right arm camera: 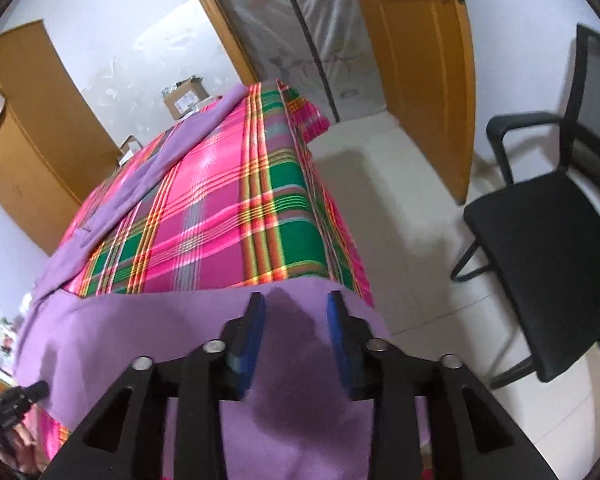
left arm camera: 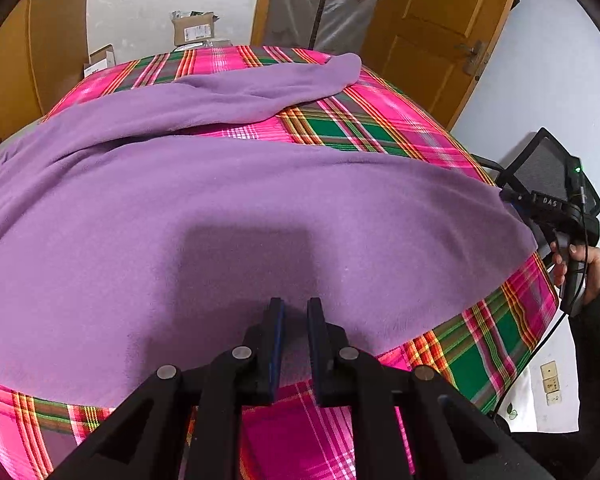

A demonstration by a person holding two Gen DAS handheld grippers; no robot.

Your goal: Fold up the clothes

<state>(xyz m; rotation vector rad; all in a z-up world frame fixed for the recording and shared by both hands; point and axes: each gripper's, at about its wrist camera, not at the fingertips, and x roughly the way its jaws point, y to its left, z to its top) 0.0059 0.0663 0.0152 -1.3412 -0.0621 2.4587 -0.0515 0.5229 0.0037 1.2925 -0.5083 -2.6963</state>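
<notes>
Purple garment (left arm camera: 260, 208) on pink-and-green plaid cloth (right arm camera: 220, 216); black chair (right arm camera: 548, 264).

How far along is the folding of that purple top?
Barely started. Done: the purple fleece garment lies spread on the pink-and-green plaid cloth, one sleeve stretched out. In hand: nothing; the right gripper hangs open over its edge, and the left gripper is nearly closed, empty. Every fold remains.

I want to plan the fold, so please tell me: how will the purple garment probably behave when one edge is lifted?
The purple garment will probably be floppy: it already lies in soft folds on the plaid cloth. It looks fleecy, so it likely grips rather than slips. Its edge hangs past the table corner, so it may slide off if pulled that way.
</notes>
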